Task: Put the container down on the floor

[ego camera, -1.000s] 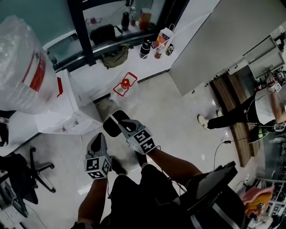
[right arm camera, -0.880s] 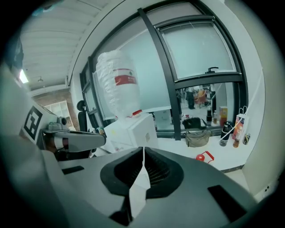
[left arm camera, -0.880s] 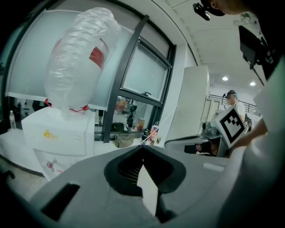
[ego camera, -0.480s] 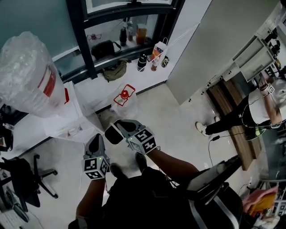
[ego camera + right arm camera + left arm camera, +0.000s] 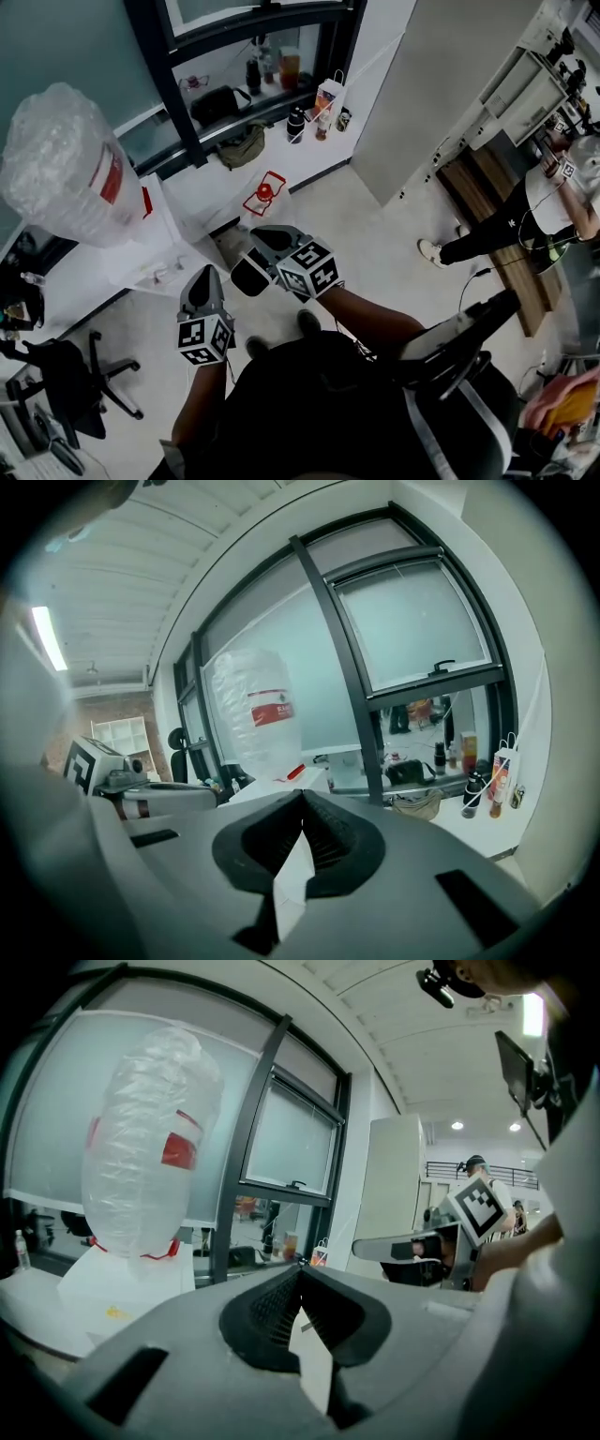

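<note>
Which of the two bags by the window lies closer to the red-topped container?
The olive-green bag, just beyond the container; the black bag lies farther off, higher in the head view.

Black-framed windows (image 5: 225, 56) meet a pale floor (image 5: 375, 244), with a white partition (image 5: 441, 84) and black office chair (image 5: 66, 384).

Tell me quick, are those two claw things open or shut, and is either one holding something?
The left gripper: closed, nothing between its jaws.
The right gripper: closed, nothing between its jaws.
</note>
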Tool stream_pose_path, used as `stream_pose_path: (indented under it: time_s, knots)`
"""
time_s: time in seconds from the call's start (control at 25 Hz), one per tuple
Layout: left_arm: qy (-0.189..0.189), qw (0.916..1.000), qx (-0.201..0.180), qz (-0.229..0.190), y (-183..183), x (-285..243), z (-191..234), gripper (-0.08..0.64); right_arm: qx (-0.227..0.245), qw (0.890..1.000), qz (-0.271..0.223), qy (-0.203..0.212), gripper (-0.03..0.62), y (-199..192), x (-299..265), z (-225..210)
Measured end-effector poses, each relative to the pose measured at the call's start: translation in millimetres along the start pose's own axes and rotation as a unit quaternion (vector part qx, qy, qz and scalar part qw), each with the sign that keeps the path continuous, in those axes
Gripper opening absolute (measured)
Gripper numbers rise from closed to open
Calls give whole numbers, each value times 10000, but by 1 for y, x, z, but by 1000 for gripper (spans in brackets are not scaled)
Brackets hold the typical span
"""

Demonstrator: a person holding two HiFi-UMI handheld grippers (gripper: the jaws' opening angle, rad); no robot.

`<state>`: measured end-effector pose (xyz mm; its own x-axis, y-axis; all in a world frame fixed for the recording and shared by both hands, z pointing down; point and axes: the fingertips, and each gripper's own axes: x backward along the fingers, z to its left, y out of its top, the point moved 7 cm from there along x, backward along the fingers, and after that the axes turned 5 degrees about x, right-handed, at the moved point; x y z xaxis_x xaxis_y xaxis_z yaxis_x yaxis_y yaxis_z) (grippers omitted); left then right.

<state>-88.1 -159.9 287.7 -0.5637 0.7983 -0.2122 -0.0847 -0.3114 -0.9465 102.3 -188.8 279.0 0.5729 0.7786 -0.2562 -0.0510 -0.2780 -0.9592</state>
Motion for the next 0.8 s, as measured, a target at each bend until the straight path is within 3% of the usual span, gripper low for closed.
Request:
stream_pose_path:
  time_s: [0.8]
  knots:
    - [145,9997,-75,-163,27,9,-1,11,363,9993,-38,-9,8,27,14,1]
